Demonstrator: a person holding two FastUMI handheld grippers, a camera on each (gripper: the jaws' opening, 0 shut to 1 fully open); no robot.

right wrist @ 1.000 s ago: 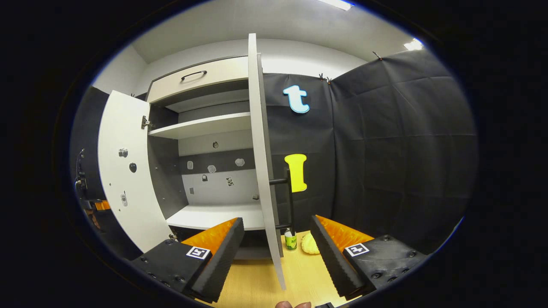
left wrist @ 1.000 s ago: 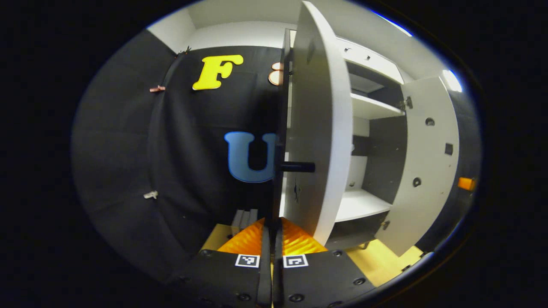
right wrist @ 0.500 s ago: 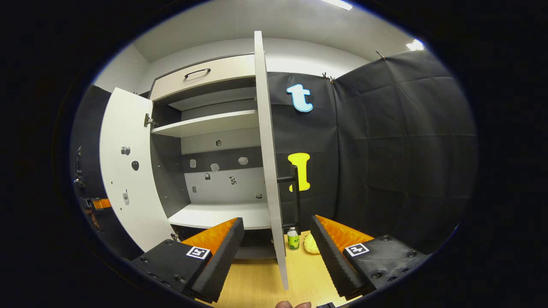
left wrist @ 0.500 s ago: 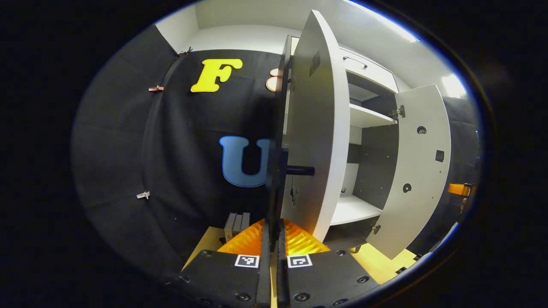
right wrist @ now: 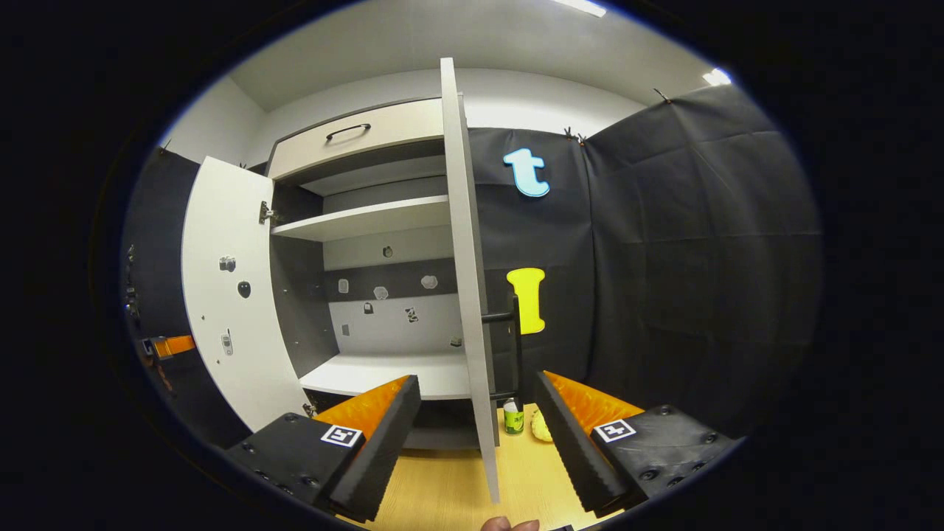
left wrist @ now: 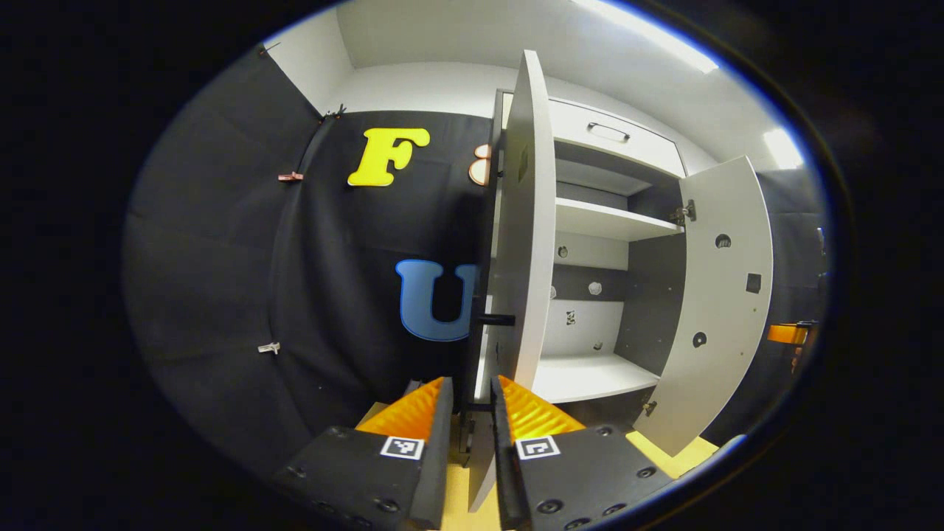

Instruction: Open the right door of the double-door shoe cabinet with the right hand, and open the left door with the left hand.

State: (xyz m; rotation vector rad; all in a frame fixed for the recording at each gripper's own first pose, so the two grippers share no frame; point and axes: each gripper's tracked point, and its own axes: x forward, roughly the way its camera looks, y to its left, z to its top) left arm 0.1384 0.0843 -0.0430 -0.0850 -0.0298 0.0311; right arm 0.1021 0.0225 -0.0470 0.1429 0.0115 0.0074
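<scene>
Shoe cabinet point(right wrist: 369, 214) stands against the booth's back wall, both doors swung out, white shelves and grey back panel exposed.

Left door point(left wrist: 525, 243) seen nearly edge-on in the left gripper view, its dark bar handle point(left wrist: 495, 320) on the outer face. Right door point(left wrist: 719, 310) beyond it, wide open, inner face showing hinge and fittings.

In the right gripper view the right door point(right wrist: 466, 265) is edge-on in the centre, handle point(right wrist: 514, 332) on its far side; left door point(right wrist: 232, 295) open at the far left.

Left gripper point(left wrist: 468, 420): jaws parted a little, either side of the left door's lower edge; contact cannot be told.

Right gripper point(right wrist: 479, 420): jaws spread wide, released, one each side of the right door's edge, apart from it.

Small green bottle point(right wrist: 514, 417) and a yellow lump point(right wrist: 542, 426) sit on the wooden floor point(right wrist: 450, 487) past the door.
</scene>
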